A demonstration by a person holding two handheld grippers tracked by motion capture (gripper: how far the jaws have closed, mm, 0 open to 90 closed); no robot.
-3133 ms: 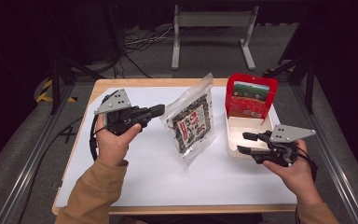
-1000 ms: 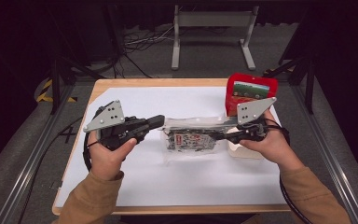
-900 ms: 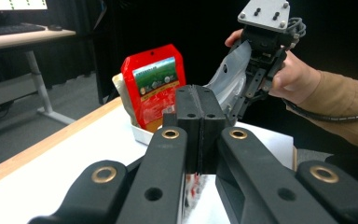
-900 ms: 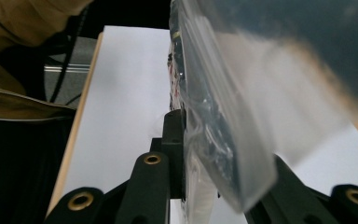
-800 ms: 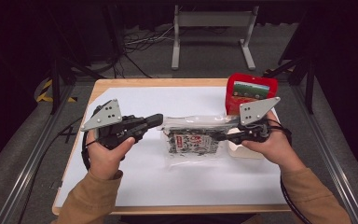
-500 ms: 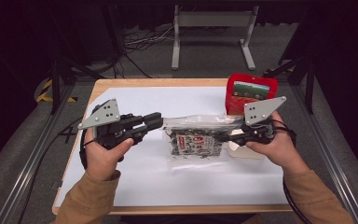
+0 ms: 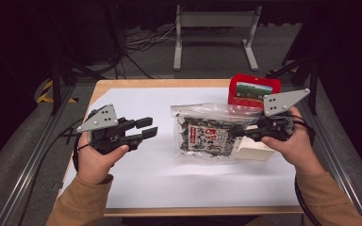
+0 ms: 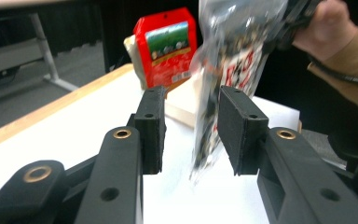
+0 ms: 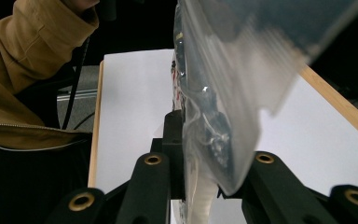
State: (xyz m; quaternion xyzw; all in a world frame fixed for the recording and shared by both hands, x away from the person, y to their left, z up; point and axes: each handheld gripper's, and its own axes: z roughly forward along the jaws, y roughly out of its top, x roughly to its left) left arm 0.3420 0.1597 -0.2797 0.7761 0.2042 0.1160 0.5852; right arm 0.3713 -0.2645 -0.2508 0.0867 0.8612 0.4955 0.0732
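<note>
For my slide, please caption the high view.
Right gripper lifts clear printed snack bag; left gripper waits open.

Overall light: bright on the white table top (image 7: 160,174), dark all around it.
Source: seems overhead.
Shadows: soft, short.
Glare: shiny highlights on the clear bag (image 9: 223,70).
Blur: bag (image 8: 233,60) smeared in the left gripper view; near jaws soft in both gripper views.

Right tongs (image 7: 235,132) seemingly clamped on clear snack bag (image 7: 206,133), left tongs (image 7: 147,128) parted, well apart, red packet (image 7: 252,89) behind.
</note>
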